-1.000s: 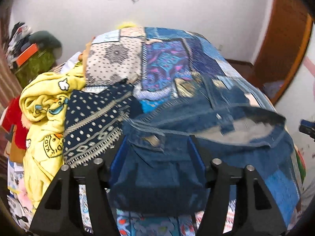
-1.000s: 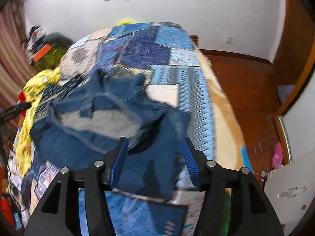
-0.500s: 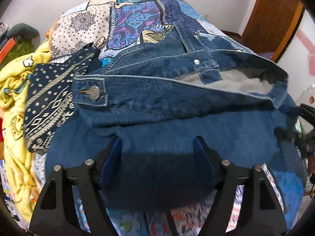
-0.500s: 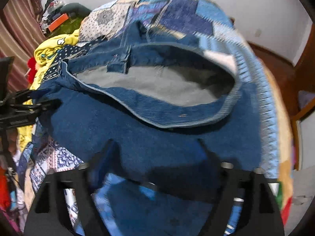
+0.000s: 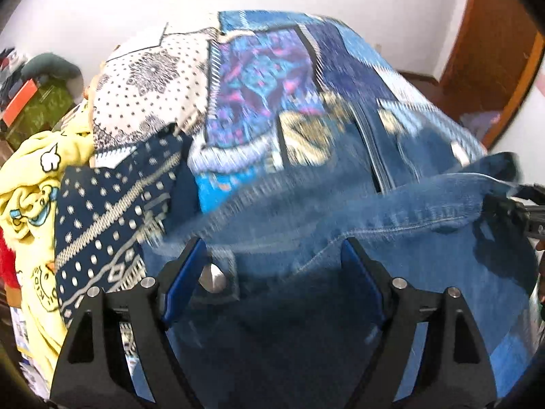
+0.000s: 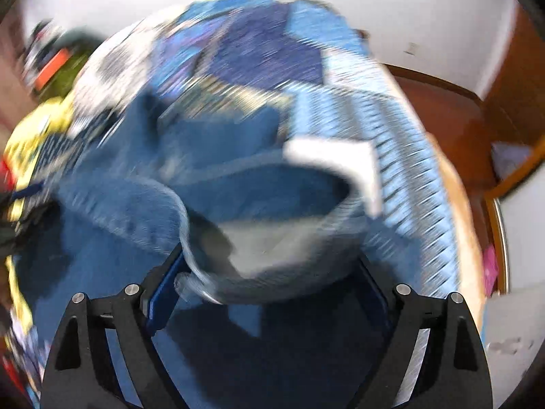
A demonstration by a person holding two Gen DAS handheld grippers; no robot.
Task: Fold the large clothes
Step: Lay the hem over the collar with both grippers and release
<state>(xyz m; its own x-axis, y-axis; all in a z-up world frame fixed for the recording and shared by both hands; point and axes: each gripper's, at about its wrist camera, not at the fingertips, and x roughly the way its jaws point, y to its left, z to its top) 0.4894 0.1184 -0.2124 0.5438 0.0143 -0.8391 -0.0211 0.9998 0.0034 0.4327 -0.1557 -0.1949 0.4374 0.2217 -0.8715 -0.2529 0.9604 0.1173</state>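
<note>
White-walled bedroom, patchwork-covered bed (image 5: pixel 272 78). Lay across it, waistband nearest: blue jeans (image 5: pixel 391 225). Spread wide, left claw (image 5: pixel 272 269) and right claw (image 6: pixel 269 272), denim loose between, ungripped. Probably mid-fold, just released; next, regrasping needed.

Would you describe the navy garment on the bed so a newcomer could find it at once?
Start at the patchwork bedspread. At its left edge lies a clothes heap; the navy garment sits between the yellow cartoon fleece and the jeans. Only it has white dots and pale woven bands.

White walls (image 5: pixel 391 3) meet a reddish wooden floor (image 6: pixel 439 102) and a wooden door (image 5: pixel 494 44).
</note>
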